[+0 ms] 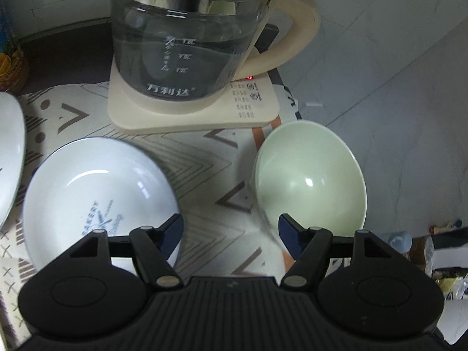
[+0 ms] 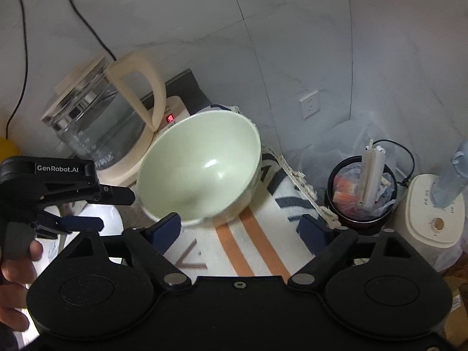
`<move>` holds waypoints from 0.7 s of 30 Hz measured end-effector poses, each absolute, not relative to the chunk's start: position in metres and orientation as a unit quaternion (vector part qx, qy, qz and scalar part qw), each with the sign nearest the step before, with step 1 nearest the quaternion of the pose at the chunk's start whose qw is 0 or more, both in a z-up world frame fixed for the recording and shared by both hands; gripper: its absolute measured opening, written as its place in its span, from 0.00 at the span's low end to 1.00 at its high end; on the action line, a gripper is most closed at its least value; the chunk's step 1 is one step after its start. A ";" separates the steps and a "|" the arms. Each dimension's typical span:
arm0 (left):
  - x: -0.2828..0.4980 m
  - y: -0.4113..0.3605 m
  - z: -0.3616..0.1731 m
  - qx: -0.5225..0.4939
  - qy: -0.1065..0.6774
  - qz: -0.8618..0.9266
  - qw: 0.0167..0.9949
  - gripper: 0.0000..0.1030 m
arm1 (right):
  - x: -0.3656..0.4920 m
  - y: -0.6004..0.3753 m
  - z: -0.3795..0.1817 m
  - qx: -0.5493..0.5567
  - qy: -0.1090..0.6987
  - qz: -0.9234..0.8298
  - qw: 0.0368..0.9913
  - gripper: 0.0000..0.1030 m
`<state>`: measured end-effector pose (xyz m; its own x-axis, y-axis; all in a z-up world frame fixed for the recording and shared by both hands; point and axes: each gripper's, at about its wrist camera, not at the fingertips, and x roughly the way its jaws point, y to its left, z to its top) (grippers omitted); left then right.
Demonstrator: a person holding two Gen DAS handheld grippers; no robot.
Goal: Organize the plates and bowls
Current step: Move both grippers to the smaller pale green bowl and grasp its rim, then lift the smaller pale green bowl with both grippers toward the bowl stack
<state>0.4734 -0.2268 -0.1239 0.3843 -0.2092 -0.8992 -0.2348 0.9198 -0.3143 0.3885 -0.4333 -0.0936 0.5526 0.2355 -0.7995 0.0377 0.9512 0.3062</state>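
Observation:
A pale green bowl (image 1: pixel 310 178) (image 2: pixel 201 169) stands on the patterned cloth near the table's right edge. My left gripper (image 1: pixel 231 231) is open, its right finger just past the bowl's near rim and its left finger over a white plate (image 1: pixel 99 199) printed "BAKERY". In the right wrist view the left gripper (image 2: pixel 117 209) sits just left of the bowl, with nothing held. My right gripper (image 2: pixel 239 228) is open in front of the bowl, its left fingertip close to the near rim and nothing between its pads. A second white plate (image 1: pixel 8 152) shows at the far left.
A glass kettle (image 1: pixel 190 44) (image 2: pixel 96 122) on a cream base stands right behind the dishes. The fringed cloth edge (image 2: pixel 304 181) marks the table's right side. Below it are a black bin (image 2: pixel 362 193) with a bag and a white appliance (image 2: pixel 433 213). A hand (image 2: pixel 17 257) holds the left gripper.

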 end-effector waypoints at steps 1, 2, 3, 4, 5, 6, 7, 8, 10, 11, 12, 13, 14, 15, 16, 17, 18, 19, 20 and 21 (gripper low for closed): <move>0.476 -0.228 -0.125 -0.202 0.554 0.009 0.808 0.68 | 0.392 -0.434 -0.095 0.149 0.469 0.058 0.868 0.80; 0.479 -0.229 -0.126 -0.204 0.552 0.010 0.809 0.68 | 0.397 -0.436 -0.096 0.152 0.469 0.059 0.868 0.80; 0.481 -0.230 -0.127 -0.205 0.549 0.009 0.811 0.67 | 0.400 -0.436 -0.098 0.154 0.469 0.058 0.868 0.79; 0.483 -0.232 -0.129 -0.204 0.547 0.009 0.812 0.67 | 0.404 -0.437 -0.100 0.155 0.469 0.059 0.868 0.78; 0.486 -0.234 -0.130 -0.204 0.547 0.011 0.811 0.67 | 0.409 -0.438 -0.102 0.156 0.470 0.060 0.867 0.73; 0.489 -0.236 -0.133 -0.207 0.549 0.014 0.810 0.66 | 0.413 -0.439 -0.105 0.155 0.472 0.059 0.866 0.66; 0.491 -0.237 -0.135 -0.210 0.549 0.018 0.809 0.66 | 0.417 -0.440 -0.108 0.156 0.476 0.056 0.864 0.62; 0.493 -0.239 -0.138 -0.214 0.550 0.021 0.807 0.65 | 0.421 -0.443 -0.112 0.162 0.480 0.056 0.860 0.57; 0.497 -0.243 -0.143 -0.217 0.551 0.022 0.806 0.64 | 0.428 -0.446 -0.119 0.174 0.486 0.055 0.854 0.52; 0.499 -0.245 -0.145 -0.218 0.552 0.021 0.804 0.64 | 0.430 -0.447 -0.123 0.177 0.491 0.054 0.851 0.50; 0.501 -0.247 -0.148 -0.216 0.554 0.020 0.803 0.63 | 0.433 -0.448 -0.126 0.180 0.495 0.051 0.848 0.48; 0.503 -0.249 -0.151 -0.215 0.557 0.019 0.802 0.61 | 0.434 -0.448 -0.129 0.182 0.497 0.051 0.847 0.48; 0.505 -0.251 -0.154 -0.214 0.562 0.020 0.799 0.60 | 0.435 -0.448 -0.131 0.184 0.499 0.051 0.845 0.48; 0.507 -0.252 -0.157 -0.215 0.566 0.021 0.796 0.58 | 0.435 -0.448 -0.133 0.185 0.502 0.049 0.844 0.48; 0.508 -0.253 -0.159 -0.217 0.569 0.020 0.793 0.55 | 0.436 -0.448 -0.135 0.186 0.504 0.048 0.842 0.48; 0.509 -0.254 -0.162 -0.218 0.571 0.018 0.792 0.53 | 0.437 -0.448 -0.137 0.187 0.507 0.050 0.840 0.48; 0.511 -0.256 -0.165 -0.218 0.574 0.017 0.789 0.49 | 0.438 -0.448 -0.139 0.189 0.509 0.052 0.838 0.47; 0.512 -0.257 -0.167 -0.219 0.577 0.017 0.786 0.42 | 0.439 -0.449 -0.140 0.193 0.512 0.053 0.836 0.46; 0.513 -0.258 -0.170 -0.222 0.580 0.015 0.783 0.38 | 0.440 -0.449 -0.142 0.197 0.514 0.055 0.833 0.43; 0.514 -0.259 -0.173 -0.225 0.584 0.014 0.780 0.32 | 0.442 -0.450 -0.143 0.203 0.517 0.057 0.830 0.38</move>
<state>0.5139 -0.2588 -0.1729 0.3182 -0.2419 -0.9166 -0.2842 0.8981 -0.3357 0.4424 -0.4498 -0.1430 0.4595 0.3049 -0.8342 0.1145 0.9111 0.3960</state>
